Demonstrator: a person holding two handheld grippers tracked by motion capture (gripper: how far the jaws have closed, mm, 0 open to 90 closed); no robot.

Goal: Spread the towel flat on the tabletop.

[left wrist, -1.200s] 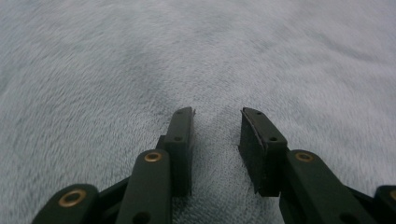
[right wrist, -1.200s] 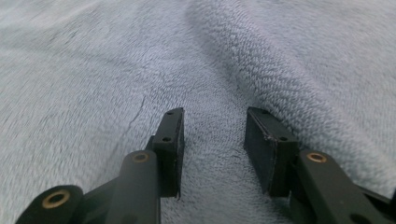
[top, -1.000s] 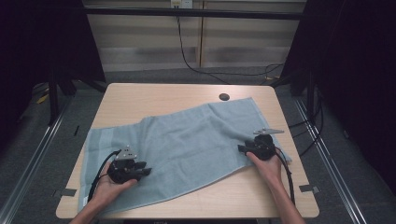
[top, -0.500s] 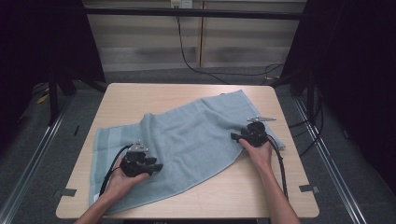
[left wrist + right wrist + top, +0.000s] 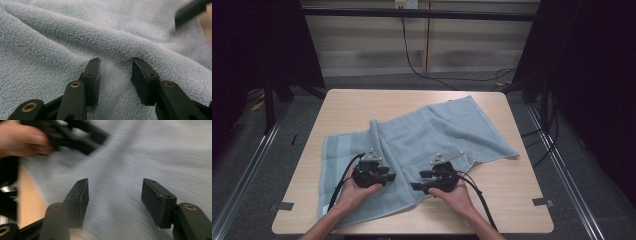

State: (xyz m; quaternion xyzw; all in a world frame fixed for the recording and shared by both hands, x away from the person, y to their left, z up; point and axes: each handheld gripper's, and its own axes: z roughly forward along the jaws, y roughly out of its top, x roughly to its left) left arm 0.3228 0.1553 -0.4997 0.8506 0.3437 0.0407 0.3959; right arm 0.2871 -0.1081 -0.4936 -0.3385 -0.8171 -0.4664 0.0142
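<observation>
A light blue-grey towel lies crumpled across the wooden table, with a ridge running up its middle. My left gripper rests on the towel's near left part and points right. Its jaws have opened a little and stand apart on the cloth, just short of a raised fold, left gripper pinching nothing. My right gripper sits close by on the right and faces it. Its jaws have just been opening and are wide over the blurred towel, right gripper with nothing between them.
The towel's right corner lies flat near the table's right edge. Bare wood runs along the far edge and the near right. Tape marks sit by the front corners. A black cable trails on the floor behind the table, dark curtains at both sides.
My right hand swept left from the towel's right edge to the near middle, leaving that corner lying on the table. The left hand shifted right, and the towel bunched towards the centre.
</observation>
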